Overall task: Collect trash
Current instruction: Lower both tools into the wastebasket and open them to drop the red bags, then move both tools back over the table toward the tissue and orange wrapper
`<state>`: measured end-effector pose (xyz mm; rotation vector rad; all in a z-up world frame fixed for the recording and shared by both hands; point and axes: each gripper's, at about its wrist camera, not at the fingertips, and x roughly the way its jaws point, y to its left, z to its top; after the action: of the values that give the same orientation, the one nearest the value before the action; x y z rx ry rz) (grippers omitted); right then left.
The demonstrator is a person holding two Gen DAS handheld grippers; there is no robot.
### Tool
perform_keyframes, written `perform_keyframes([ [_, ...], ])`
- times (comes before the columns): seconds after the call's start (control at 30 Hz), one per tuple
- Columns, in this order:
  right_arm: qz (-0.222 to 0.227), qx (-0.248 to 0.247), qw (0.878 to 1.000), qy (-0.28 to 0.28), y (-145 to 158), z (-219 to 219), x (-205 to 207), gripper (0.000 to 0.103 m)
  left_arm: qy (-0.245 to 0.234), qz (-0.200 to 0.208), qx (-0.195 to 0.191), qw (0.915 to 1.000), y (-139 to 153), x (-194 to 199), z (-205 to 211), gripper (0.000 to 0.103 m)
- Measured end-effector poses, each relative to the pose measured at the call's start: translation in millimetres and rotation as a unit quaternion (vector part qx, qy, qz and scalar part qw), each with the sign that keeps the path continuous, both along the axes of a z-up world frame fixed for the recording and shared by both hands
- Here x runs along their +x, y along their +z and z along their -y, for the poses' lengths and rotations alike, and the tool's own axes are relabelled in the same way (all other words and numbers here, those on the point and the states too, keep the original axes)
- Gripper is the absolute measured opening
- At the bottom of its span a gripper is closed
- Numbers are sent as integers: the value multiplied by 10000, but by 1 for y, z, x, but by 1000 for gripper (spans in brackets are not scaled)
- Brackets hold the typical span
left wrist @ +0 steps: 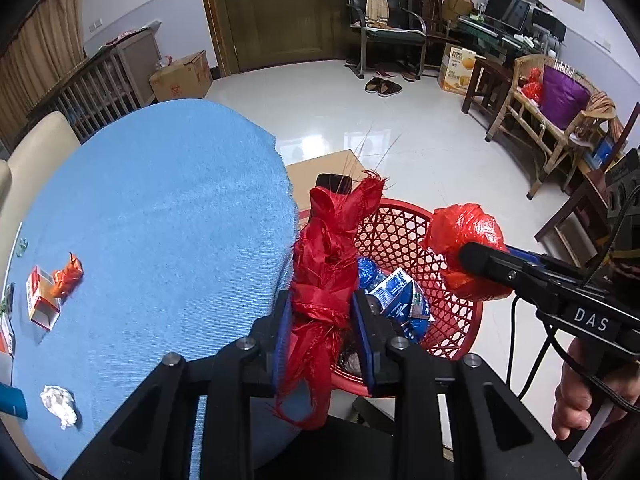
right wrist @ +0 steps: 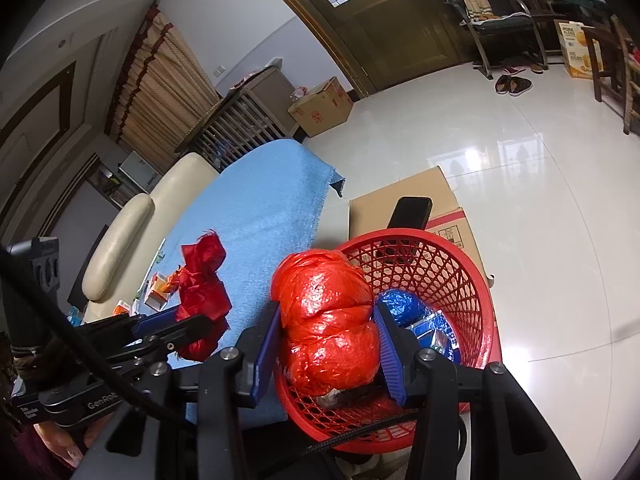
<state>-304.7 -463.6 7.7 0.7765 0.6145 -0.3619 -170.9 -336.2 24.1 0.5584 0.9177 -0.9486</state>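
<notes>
Table: 1 surface under a blue cloth (left wrist: 168, 208), filling the left half of the left wrist view; leftover trash lies along its left edge.
Basket: 1 red mesh wastebasket (left wrist: 404, 236), on the floor just beside the table's right edge, lower centre-right of the frame; its mouth is open upward and blue foil wrappers (left wrist: 394, 292) already lie inside.
Key relation: both loads sit over or at the basket rim, so I judge that the coming move is a release straight down; the right load is the nearer to the mouth, centred over it in the right wrist view.
Right gripper (right wrist: 326, 340): jaws clamped on 1 red plastic bag bundle (right wrist: 328, 316), a rounded lump with its long axis running up the frame, directly above the basket (right wrist: 472, 280) interior.
Left gripper (left wrist: 322, 320): jaws clamped on 1 twisted strip of red frayed fabric (left wrist: 326, 256), long axis upright along the fingers, loose ends hanging below; it hangs over the gap between cloth edge and basket rim, slightly left of the opening.
Trash on the cloth, counted: 1 small open carton (left wrist: 40, 298), 1 orange wrapper (left wrist: 68, 274) touching it, 1 crumpled white tissue (left wrist: 59, 404), lower left of the frame; other scraps at the far left edge are too cropped to name.
Progress: held pieces 2, not yet dropped.
</notes>
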Motion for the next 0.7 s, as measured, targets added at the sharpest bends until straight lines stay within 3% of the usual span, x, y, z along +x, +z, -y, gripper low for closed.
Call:
perform_keyframes([
  [0.03, -5, -1, 10000, -2, 0, 0, 0, 49, -13, -21, -22, 10000, 0, 1, 0, 36],
  [0.1, -17, 0, 10000, -19, -2, 0, 1, 50, -19, -13, -90, 10000, 1, 2, -2, 56],
  [0.17, -51, 81, 9999, -46, -5, 3, 2, 52, 18, 62, -140, 9999, 2, 2, -4, 65],
  [0.3, -77, 359, 9992, -148, -14, 8, 3, 66, 108, 27, -147, 9998, 0, 11, -10, 65],
  [0.57, -93, 361, 9993, -102, -13, 4, 11, 66, 653, -63, -278, 9975, 3, 37, -50, 65],
  [0.7, -103, 284, 9995, 98, -4, -6, 27, 66, 1064, 100, -373, 9936, 11, 49, -88, 66],
])
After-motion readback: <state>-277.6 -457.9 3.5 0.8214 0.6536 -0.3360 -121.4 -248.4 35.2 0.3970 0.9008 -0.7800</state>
